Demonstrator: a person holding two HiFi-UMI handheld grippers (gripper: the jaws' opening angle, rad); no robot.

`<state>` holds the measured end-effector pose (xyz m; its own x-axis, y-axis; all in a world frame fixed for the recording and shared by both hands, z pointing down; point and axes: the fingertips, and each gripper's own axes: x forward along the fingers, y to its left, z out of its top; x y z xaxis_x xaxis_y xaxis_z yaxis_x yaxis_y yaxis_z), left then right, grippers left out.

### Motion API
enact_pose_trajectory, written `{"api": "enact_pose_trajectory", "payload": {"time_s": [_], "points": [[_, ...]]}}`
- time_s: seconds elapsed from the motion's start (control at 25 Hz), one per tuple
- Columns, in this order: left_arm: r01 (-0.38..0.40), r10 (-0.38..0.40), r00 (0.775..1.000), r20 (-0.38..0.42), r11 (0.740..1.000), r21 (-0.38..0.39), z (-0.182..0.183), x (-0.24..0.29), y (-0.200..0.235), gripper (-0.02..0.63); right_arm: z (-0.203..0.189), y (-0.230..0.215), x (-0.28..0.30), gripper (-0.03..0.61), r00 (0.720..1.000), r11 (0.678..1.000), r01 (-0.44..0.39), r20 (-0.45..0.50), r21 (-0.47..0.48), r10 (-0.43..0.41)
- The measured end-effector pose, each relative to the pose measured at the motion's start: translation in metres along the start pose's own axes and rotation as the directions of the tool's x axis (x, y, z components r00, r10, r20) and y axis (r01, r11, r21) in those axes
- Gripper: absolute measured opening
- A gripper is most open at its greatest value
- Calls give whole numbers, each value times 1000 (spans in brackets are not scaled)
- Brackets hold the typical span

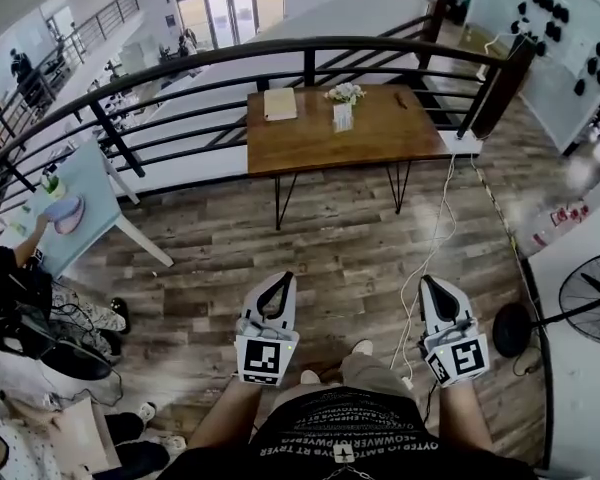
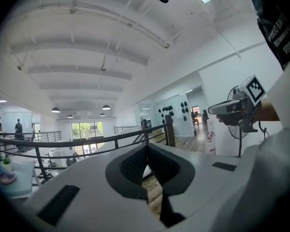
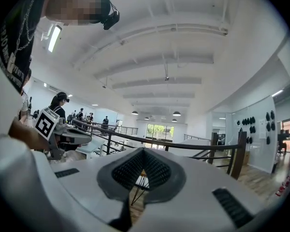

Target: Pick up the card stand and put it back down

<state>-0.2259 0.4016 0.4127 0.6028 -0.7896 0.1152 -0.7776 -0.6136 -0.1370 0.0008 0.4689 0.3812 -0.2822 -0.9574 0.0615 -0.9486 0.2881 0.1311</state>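
Note:
The card stand (image 1: 342, 117) is a small clear holder standing on the far wooden table (image 1: 310, 143), just in front of a little bunch of flowers (image 1: 345, 92). Both grippers hover low over the wood floor, well short of the table. My left gripper (image 1: 279, 286) is shut, its jaws meeting at the tips with nothing between them. The right gripper (image 1: 432, 288) is likewise shut and empty. In the left gripper view the left gripper (image 2: 147, 151) points level toward the railing, and in the right gripper view the right gripper (image 3: 143, 154) does too. The stand is hidden in both gripper views.
A pale book (image 1: 280, 104) and a small dark item (image 1: 401, 99) also lie on the table. A black railing (image 1: 310, 53) runs behind it. A white cable (image 1: 432, 253) trails across the floor; a fan (image 1: 592, 298) stands right, a light blue table (image 1: 85, 218) left.

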Motion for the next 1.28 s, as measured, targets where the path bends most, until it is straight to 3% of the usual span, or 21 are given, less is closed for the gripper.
{"api": "enact_pose_trajectory", "payload": {"time_s": [0.4, 0.92, 1.28], "points": [[-10, 10, 1000, -11, 1000, 16, -1, 72, 14, 26, -22, -49, 56, 2, 1000, 1000, 5, -10, -5, -5], [-46, 46, 999, -8, 999, 16, 11, 205, 28, 25, -44, -137, 149, 2, 997, 998, -64, -36, 12, 65], [-42, 43, 999, -17, 998, 46, 21, 279, 13, 26, -48, -206, 188, 2, 995, 995, -94, -40, 14, 95]]}}
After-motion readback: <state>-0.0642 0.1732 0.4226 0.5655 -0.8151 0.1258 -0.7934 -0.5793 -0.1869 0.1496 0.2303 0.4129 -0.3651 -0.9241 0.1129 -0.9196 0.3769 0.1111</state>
